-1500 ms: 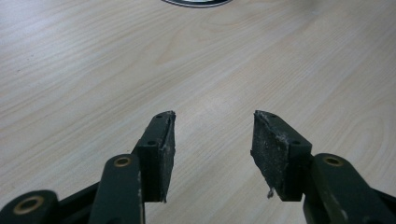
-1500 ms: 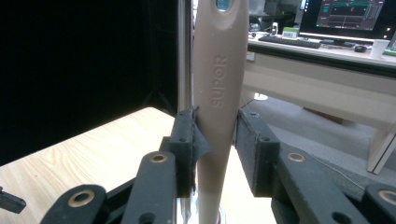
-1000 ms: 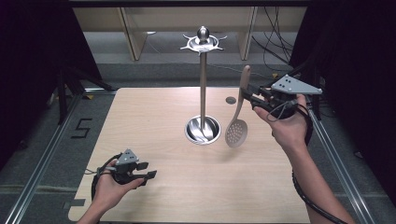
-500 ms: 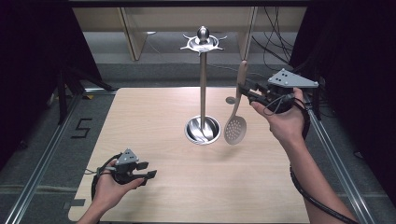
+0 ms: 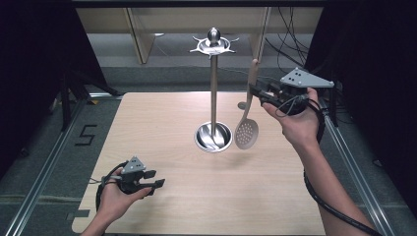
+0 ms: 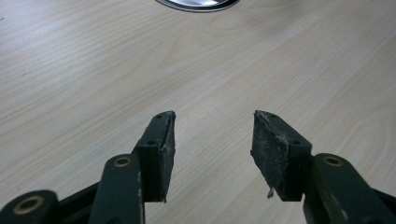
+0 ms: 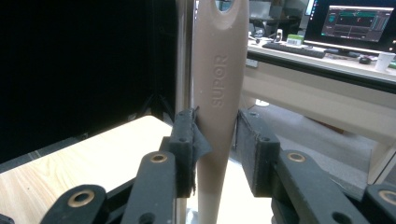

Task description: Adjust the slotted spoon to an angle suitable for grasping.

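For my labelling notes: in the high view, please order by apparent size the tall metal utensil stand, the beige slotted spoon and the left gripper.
1. Tall metal utensil stand
2. Beige slotted spoon
3. Left gripper, though it sits nearer the camera.

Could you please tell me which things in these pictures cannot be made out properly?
- Skimmer, right gripper view: its perforated head is cut off by the bottom edge, behind the right gripper.
- Stand, left gripper view: just the base's rim shows at the top edge.
- Small dark round thing on the table, high view: too small to identify, partly behind the skimmer.
- Stand's top hooks, high view: too small to count.
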